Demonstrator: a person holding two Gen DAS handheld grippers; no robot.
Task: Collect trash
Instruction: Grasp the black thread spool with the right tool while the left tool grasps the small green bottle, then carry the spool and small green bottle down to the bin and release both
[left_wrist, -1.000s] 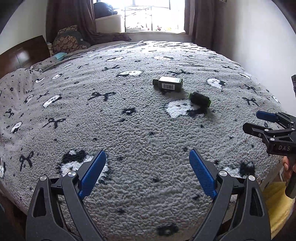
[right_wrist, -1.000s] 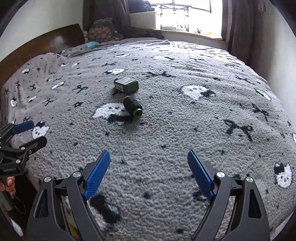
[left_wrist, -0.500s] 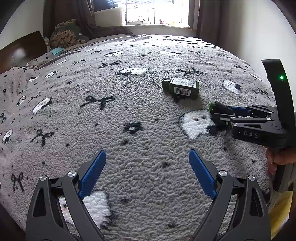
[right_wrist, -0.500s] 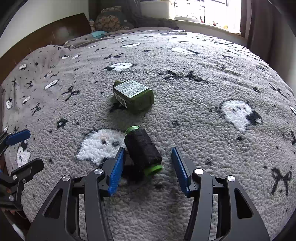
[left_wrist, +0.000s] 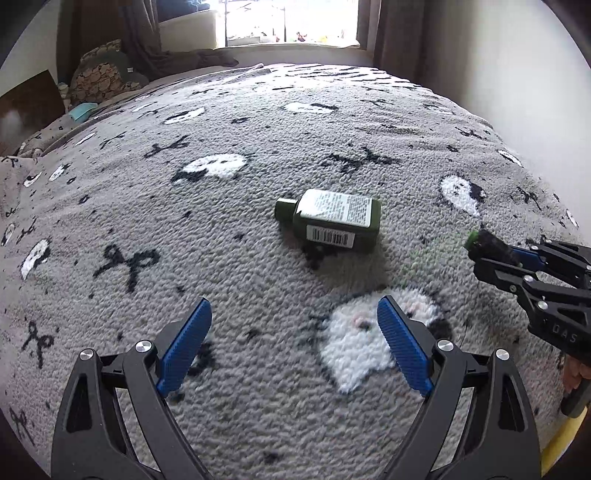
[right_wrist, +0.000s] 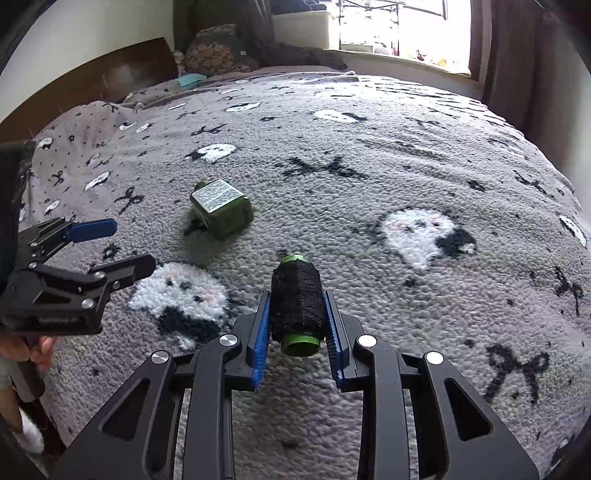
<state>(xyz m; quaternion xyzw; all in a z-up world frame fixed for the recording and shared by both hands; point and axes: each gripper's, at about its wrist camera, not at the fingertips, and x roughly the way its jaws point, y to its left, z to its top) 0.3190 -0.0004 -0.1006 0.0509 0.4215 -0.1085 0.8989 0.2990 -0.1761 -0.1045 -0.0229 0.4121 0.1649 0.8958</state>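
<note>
The black thread spool (right_wrist: 297, 301) sits low centre on the bed (right_wrist: 406, 166), the right claw (right_wrist: 295, 325) closing onto it. The green bottle (left_wrist: 332, 219), mid-frame, lies untouched ahead of the wide-open left claw (left_wrist: 293, 349). Nothing is collected yet.

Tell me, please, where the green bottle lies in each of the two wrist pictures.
Left wrist: the green bottle lies just above the centre, cap to the left.
Right wrist: the green bottle lies left of the centre, up.
Shared landmark: the white cat face on the blanket, in front of the bottle.

Black thread spool (right_wrist: 296, 300) and green bottle (left_wrist: 332, 220) lie sideways.
</note>
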